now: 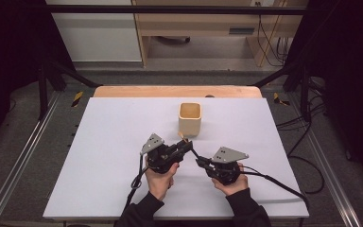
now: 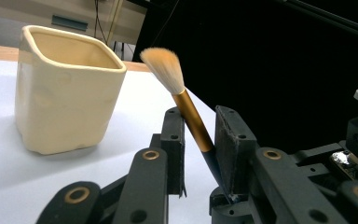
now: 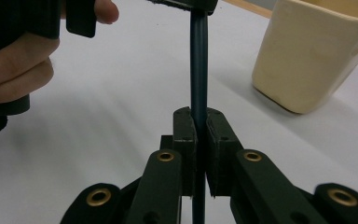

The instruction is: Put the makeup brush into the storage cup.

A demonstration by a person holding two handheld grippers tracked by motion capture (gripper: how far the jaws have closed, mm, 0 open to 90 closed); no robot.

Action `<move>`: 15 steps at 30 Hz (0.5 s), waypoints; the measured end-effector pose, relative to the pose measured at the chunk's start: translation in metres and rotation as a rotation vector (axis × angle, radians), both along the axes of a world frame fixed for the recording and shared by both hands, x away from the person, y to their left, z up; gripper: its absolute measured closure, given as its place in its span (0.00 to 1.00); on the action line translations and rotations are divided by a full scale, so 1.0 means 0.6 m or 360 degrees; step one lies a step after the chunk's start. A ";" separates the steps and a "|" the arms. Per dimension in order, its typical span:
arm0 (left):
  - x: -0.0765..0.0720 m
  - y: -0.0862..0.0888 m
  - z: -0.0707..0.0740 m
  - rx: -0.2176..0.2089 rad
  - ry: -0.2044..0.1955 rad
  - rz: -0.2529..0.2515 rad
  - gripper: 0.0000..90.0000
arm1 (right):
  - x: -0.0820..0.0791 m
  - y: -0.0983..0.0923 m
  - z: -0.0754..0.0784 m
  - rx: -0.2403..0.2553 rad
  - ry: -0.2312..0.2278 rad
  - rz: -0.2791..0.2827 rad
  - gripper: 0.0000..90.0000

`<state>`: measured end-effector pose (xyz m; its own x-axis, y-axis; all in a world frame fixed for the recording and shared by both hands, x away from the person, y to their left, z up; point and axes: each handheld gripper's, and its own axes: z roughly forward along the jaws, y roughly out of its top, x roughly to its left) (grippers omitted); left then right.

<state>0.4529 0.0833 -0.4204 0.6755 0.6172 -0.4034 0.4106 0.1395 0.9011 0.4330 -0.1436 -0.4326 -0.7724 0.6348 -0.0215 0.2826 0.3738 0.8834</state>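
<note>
Brush (image 2: 186, 109) handle clamped in right gripper (image 3: 200, 140) jaws, loose between left gripper (image 2: 200, 140) jaws

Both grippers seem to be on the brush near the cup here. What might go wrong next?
1. The right gripper clamps the brush handle tightly, while the left gripper looks looser around it; if the right one releases first, the brush may tilt or slip.
2. With both on one thin handle, pulling apart could bend it.
3. The cream cup stands unsupported near the bristles; a misjudged insertion might knock its rim and tip it.
</note>
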 end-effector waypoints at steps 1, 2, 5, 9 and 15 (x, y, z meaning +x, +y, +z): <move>0.000 0.000 0.000 -0.0005 0.0003 0.0000 0.82 | 0.000 0.000 0.000 -0.0001 0.0000 0.0000 0.94; -0.001 0.000 0.001 -0.0006 0.0005 0.0001 0.82 | 0.000 0.000 0.000 -0.0002 0.0001 0.0000 0.94; -0.002 -0.001 0.001 -0.0013 0.0007 0.0006 0.83 | 0.000 0.001 0.000 0.0000 0.0002 0.0001 0.94; -0.004 -0.002 0.002 -0.0020 0.0012 0.0007 0.84 | 0.000 0.002 -0.002 -0.0004 0.0010 0.0000 0.94; -0.008 -0.003 0.003 -0.0042 0.0013 0.0005 0.87 | 0.000 0.003 -0.003 0.0001 0.0018 0.0006 0.94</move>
<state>0.4481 0.0812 -0.4184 0.6701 0.6083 -0.4253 0.4177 0.1646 0.8935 0.4331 -0.1418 -0.4343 -0.7751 0.6317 -0.0121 0.2912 0.3741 0.8805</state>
